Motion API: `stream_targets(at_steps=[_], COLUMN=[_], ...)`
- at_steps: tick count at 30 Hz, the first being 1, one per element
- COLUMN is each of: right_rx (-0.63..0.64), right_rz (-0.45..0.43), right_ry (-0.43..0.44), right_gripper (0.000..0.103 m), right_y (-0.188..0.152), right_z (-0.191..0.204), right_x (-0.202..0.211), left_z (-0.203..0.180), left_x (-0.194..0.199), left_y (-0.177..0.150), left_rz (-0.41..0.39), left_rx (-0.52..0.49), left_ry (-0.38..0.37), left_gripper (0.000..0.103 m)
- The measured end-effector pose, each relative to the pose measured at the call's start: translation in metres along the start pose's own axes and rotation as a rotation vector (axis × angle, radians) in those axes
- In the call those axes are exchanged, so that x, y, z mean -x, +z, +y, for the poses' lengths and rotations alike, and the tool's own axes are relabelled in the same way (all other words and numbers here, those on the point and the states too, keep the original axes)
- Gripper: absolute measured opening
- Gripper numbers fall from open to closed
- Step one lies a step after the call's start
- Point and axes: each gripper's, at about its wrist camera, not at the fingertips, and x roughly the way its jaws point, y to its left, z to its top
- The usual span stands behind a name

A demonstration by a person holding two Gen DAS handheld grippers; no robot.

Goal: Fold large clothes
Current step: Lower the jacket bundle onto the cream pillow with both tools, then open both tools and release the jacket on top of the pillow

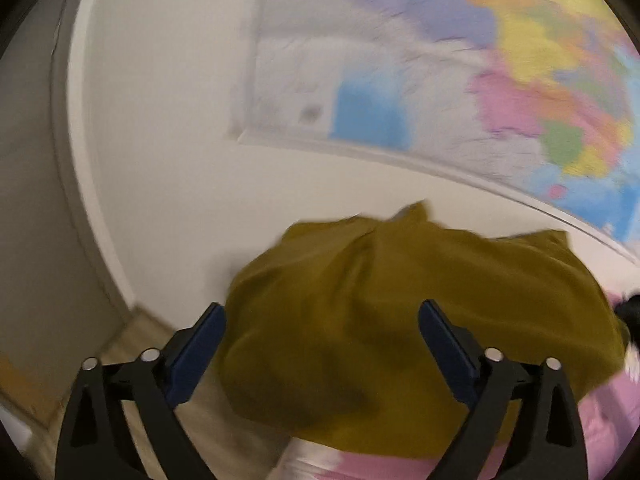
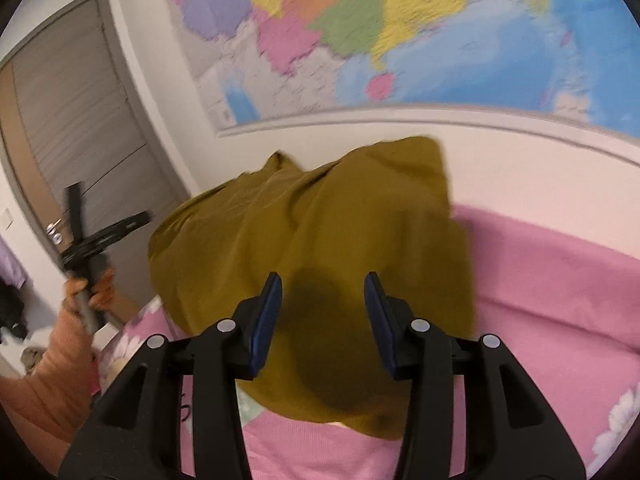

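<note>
One mustard-yellow garment (image 2: 312,248) lies in a rumpled heap on a bed with a pink cover (image 2: 560,304), near the white wall. It is bunched and puffed up, with folds running across its top and one corner standing up at the far side; a dark shadow falls on its near part. No second piece of clothing shows clearly.

Two tools are in use, one in each of the person's hands. The right tool (image 2: 323,284) hangs just above the near edge of the garment with its two blue-padded fingers (image 2: 268,320) apart, about half open, and nothing gripped between them; the cloth shows through the gap below. The left tool (image 1: 322,316) has its two fingers spread wide, one on each side of the heap as its own camera sees it, and it too has hold of nothing. In the right wrist view the left tool appears off to the left of the garment, raised, gripped by the person's left hand (image 2: 86,292) in an orange sleeve (image 2: 56,368).

One large coloured map (image 2: 400,32) hangs on the wall behind the bed, and one grey door (image 2: 80,120) stands to the left. The left view is blurred.
</note>
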Motion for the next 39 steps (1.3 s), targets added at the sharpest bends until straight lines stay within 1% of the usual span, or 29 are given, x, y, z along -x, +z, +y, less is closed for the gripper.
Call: stream_targets(at_steps=[1, 2, 4, 5, 8, 9, 10, 12, 13, 15, 17, 18, 19, 21, 22, 23, 24, 25, 27, 28, 30, 33, 35, 36, 39], right_rx=[-0.036, -0.057, -0.071, -0.066, -0.084, -0.09, -0.089, -0.054, -0.032, -0.002, 0.023, 0.035, 0.05, 0.095, 0.115, 0.136, 0.15, 0.178, 0.196, 0.183, 0.162, 0.149, 0.145, 0.14, 0.136], right_rz=[0.004, 0.016, 0.084, 0.126, 0.118, 0.114, 0.111, 0.079, 0.053, 0.001, -0.03, -0.037, -0.036, -0.024, -0.008, 0.032, 0.06, 0.091, 0.109, 0.103, 0.085, 0.068, 0.054, 0.046, 0.021], right_ry=[-0.01, -0.009, 0.007, 0.005, 0.016, 0.022, 0.028, 0.003, 0.013, 0.011, 0.028, 0.029, 0.033, 0.026, 0.026, 0.029, 0.011, -0.016, -0.04, -0.035, -0.019, -0.01, -0.012, -0.011, -0.021], right_gripper=[0.05, 0.051, 0.051, 0.051, 0.051, 0.052, 0.053, 0.053, 0.053, 0.053, 0.053, 0.053, 0.053, 0.053, 0.053, 0.051, 0.051, 0.051, 0.051, 0.052, 0.052, 0.052, 0.053, 0.054, 0.061], right_y=[-0.001, -0.004, -0.014, -0.021, -0.027, -0.025, -0.024, -0.02, -0.017, -0.015, -0.013, -0.013, -0.014, -0.017, -0.02, -0.025, -0.03, -0.037, -0.044, -0.045, -0.044, -0.045, -0.047, -0.047, -0.053], right_z=[-0.008, -0.014, -0.021, -0.022, -0.024, -0.024, -0.022, -0.015, -0.008, 0.004, 0.018, 0.025, 0.03, 0.044, 0.049, 0.054, 0.056, 0.059, 0.06, 0.059, 0.058, 0.055, 0.056, 0.057, 0.061], right_x=[-0.001, -0.003, -0.015, -0.023, -0.022, -0.02, -0.016, -0.004, 0.002, 0.012, 0.015, 0.014, 0.012, 0.003, -0.002, -0.013, -0.02, -0.028, -0.036, -0.036, -0.031, -0.02, -0.014, -0.01, 0.001], left_z=[-0.009, -0.021, -0.027, -0.024, -0.003, -0.001, -0.001, -0.011, -0.019, -0.04, -0.07, -0.081, -0.098, -0.119, -0.131, -0.139, -0.145, -0.15, -0.16, -0.163, -0.164, -0.163, -0.163, -0.164, -0.167], left_x=[0.007, 0.01, 0.009, 0.007, 0.006, 0.004, 0.007, 0.02, 0.023, 0.034, 0.041, 0.041, 0.039, 0.033, 0.027, 0.023, 0.019, 0.016, 0.007, 0.005, 0.009, 0.016, 0.021, 0.023, 0.032], left_y=[0.001, -0.001, -0.004, -0.007, -0.019, -0.02, -0.022, -0.026, -0.025, -0.026, -0.026, -0.027, -0.028, -0.03, -0.033, -0.035, -0.037, -0.04, -0.046, -0.049, -0.05, -0.05, -0.049, -0.05, -0.052], left_rz=[-0.006, 0.005, 0.028, 0.041, 0.079, 0.085, 0.08, 0.066, 0.067, 0.049, 0.033, 0.029, 0.026, 0.039, 0.054, 0.066, 0.07, 0.072, 0.093, 0.092, 0.085, 0.083, 0.077, 0.073, 0.068], left_rx=[-0.034, -0.076, -0.075, -0.051, 0.063, 0.09, 0.098, 0.068, 0.051, 0.019, -0.015, -0.03, -0.058, -0.093, -0.103, -0.115, -0.128, -0.139, -0.156, -0.16, -0.159, -0.132, -0.124, -0.119, -0.105], left_ry=[0.01, 0.009, -0.015, -0.019, -0.05, -0.048, -0.048, -0.058, -0.062, -0.097, -0.153, -0.16, -0.16, -0.185, -0.197, -0.209, -0.209, -0.193, -0.147, -0.126, -0.114, -0.13, -0.134, -0.132, -0.125], left_gripper=[0.096, 0.096, 0.096, 0.096, 0.096, 0.092, 0.089, 0.09, 0.09, 0.092, 0.094, 0.094, 0.095, 0.095, 0.095, 0.095, 0.095, 0.094, 0.094, 0.094, 0.094, 0.095, 0.096, 0.096, 0.096])
